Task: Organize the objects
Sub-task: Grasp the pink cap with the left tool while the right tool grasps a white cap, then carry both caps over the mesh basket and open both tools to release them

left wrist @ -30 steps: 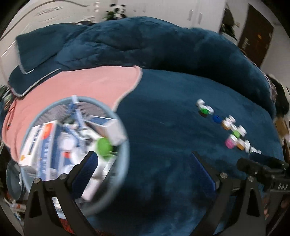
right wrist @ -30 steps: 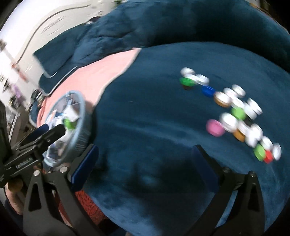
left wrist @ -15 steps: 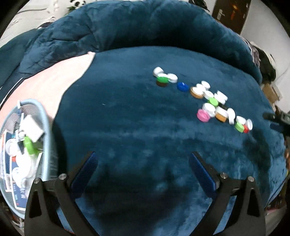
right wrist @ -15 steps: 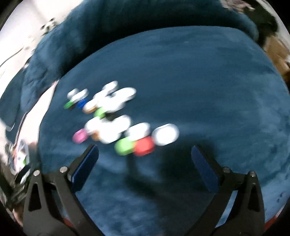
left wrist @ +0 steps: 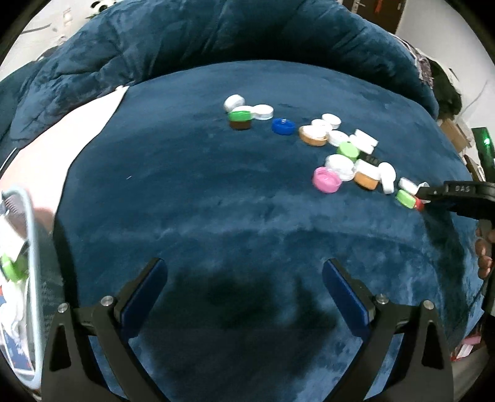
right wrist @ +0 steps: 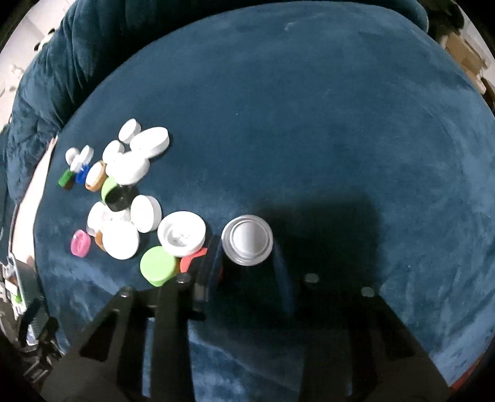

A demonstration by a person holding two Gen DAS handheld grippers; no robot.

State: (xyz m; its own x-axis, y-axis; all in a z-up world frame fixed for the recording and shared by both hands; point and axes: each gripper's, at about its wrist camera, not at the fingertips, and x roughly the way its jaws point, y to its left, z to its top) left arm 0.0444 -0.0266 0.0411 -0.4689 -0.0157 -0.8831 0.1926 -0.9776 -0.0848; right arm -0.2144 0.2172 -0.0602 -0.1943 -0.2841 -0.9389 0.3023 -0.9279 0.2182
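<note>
Far left of the left tongs (left wrist: 244,278), the blue basket (left wrist: 31,235) sits packed with bits. Those tongs hang released, nothing between them, over bare blue blanket (left wrist: 185,201). Ahead and right of them the caps (left wrist: 340,148) lie scattered. At that row's right end, the right tongs (right wrist: 247,259) are clenched around a silver-rimmed white cap (right wrist: 247,239). A red cap (right wrist: 190,261) lies just beside the left finger, so lift straight up, steadily, so the neighbours stay put.

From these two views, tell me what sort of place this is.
Most likely a bedroom: bottle caps lie scattered on a plush blue bedspread, with a bunched blue quilt behind and a door beyond.
</note>
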